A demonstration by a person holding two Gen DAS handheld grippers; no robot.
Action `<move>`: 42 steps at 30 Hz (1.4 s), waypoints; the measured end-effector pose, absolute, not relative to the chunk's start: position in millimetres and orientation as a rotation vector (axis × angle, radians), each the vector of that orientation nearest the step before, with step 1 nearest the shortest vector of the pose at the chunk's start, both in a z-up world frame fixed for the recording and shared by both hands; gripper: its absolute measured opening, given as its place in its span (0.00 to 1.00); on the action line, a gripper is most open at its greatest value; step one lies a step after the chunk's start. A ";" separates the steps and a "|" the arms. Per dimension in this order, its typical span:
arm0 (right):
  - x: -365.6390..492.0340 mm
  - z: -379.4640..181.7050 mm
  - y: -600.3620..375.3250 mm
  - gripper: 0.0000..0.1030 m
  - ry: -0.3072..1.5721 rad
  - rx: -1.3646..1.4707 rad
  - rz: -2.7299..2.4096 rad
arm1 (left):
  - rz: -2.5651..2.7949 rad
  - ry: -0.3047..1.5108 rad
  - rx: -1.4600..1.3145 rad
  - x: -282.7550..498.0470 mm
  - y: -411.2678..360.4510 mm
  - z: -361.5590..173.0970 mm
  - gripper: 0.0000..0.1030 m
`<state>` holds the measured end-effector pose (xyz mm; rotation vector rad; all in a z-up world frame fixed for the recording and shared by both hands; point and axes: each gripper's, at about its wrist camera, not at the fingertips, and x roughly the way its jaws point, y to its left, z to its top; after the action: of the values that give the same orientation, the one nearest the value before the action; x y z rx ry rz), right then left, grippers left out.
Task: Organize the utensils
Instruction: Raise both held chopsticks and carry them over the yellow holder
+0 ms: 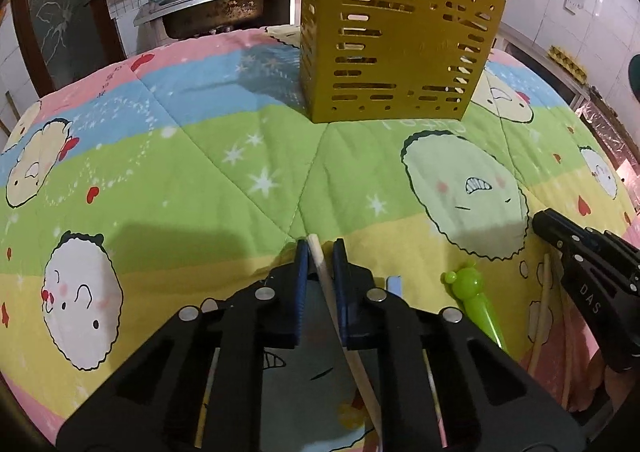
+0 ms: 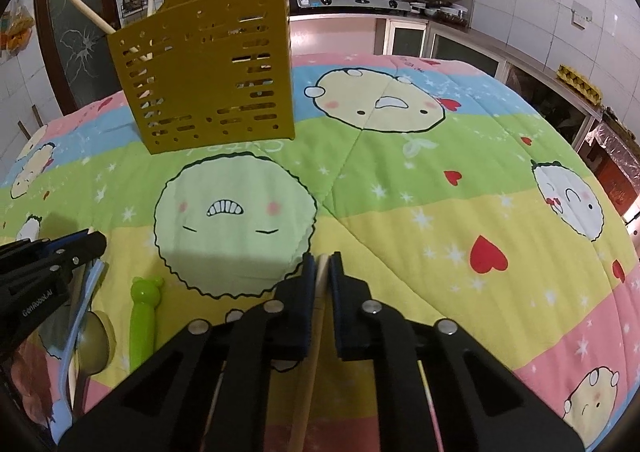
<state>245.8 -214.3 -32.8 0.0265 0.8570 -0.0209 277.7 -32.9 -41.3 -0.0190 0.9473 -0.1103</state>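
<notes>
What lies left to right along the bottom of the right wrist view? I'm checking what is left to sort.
Left gripper → spoon → green utensil → right gripper, shut on a chopstick.

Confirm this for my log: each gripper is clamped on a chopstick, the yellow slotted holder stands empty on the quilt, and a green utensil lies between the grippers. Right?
Not quite: the yellow slotted holder is not empty. The right wrist view shows chopsticks already sticking out of it. The rest holds: the left gripper and right gripper each clamp a chopstick, and the green utensil lies between them.
</notes>
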 end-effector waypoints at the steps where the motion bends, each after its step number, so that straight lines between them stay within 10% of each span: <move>1: 244.7 -30.9 -214.6 0.07 0.849 0.030 -0.024 | -0.115 0.944 -0.023 277.4 -32.6 -40.3 0.11; 42: 190.7 109.5 -222.8 0.06 0.318 0.115 0.021 | -0.177 0.373 -0.003 200.7 -18.4 120.4 0.04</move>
<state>190.7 -222.8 109.5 0.1146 0.3176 0.0207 200.7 -18.4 120.4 -0.0028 0.3730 -0.1765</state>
